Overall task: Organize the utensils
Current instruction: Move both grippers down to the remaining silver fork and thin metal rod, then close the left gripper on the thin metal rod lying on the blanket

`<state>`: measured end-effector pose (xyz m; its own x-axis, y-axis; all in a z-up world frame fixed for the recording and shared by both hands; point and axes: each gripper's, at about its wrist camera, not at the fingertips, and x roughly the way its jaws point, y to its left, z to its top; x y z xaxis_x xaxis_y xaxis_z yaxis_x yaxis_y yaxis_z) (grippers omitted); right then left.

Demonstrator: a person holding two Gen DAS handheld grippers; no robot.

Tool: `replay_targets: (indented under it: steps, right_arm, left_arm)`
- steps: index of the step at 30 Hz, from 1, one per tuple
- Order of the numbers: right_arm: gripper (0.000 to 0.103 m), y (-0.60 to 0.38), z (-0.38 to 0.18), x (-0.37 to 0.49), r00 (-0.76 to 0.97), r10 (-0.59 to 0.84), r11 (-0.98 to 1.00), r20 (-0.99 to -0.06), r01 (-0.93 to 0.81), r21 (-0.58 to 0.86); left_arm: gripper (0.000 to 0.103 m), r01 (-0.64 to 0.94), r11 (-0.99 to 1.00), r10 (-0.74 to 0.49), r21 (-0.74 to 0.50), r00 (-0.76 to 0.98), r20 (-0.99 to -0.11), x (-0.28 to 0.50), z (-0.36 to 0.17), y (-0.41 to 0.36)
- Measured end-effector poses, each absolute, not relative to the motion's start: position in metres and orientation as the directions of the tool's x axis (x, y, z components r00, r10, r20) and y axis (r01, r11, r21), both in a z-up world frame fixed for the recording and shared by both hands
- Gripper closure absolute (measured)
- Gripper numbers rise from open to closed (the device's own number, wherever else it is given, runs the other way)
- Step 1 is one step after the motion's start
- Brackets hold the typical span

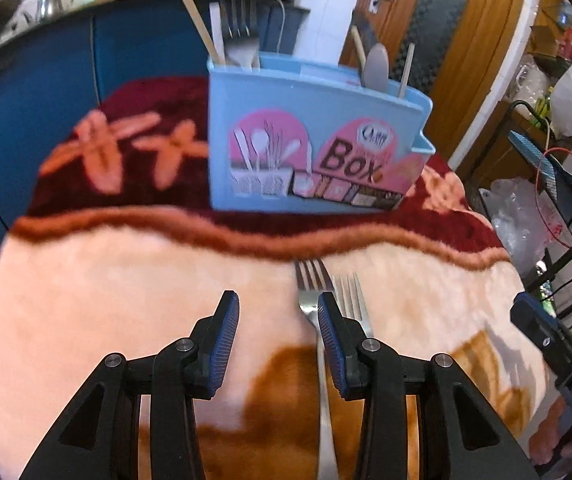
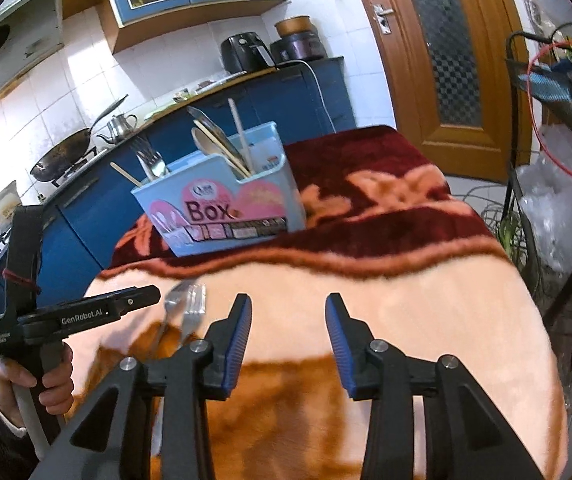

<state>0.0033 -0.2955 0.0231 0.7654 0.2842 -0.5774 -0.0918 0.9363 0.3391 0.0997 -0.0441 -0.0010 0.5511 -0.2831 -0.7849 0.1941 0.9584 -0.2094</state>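
Forks (image 1: 328,300) lie lengthwise, tines toward the box (image 1: 310,144), just right of my spread, empty left hand-held gripper (image 1: 278,340); right hand-held gripper (image 2: 288,340), also released, sits farther off.

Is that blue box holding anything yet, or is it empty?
Not empty. The blue box stands upright with a fork, spoons and wooden sticks poking out the top; two forks lie on the blanket.
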Motion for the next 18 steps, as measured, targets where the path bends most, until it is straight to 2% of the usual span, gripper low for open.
replay_targets:
  steps: [6,8,11,13,15,18]
  right_arm:
    - [0.061,-0.303,0.012,0.01,0.757,0.263,0.94,-0.598,-0.063,0.334]
    - [0.061,-0.305,0.01,0.011,0.754,0.266,0.939,-0.6,-0.06,0.34]
    - [0.061,-0.307,0.007,0.014,0.75,0.268,0.937,-0.605,-0.058,0.344]
    - [0.061,-0.307,0.005,0.015,0.746,0.27,0.937,-0.608,-0.058,0.345]
    - [0.061,-0.307,0.003,0.016,0.743,0.273,0.936,-0.612,-0.057,0.349]
    - [0.061,-0.306,0.001,0.016,0.739,0.274,0.935,-0.615,-0.056,0.349]
  left_arm:
    - [0.061,0.186,0.933,-0.361,-0.309,0.505,-0.784,0.111,-0.014,-0.045]
    - [0.065,0.19,0.922,-0.387,-0.338,0.492,-0.78,0.114,-0.015,-0.046]
    - [0.078,0.205,0.897,-0.441,-0.391,0.458,-0.772,0.117,-0.018,-0.049]
    - [0.091,0.219,0.876,-0.481,-0.429,0.435,-0.761,0.119,-0.02,-0.052]
    - [0.098,0.226,0.866,-0.499,-0.445,0.423,-0.756,0.119,-0.022,-0.055]
    - [0.101,0.232,0.868,-0.497,-0.439,0.433,-0.752,0.116,-0.022,-0.058]
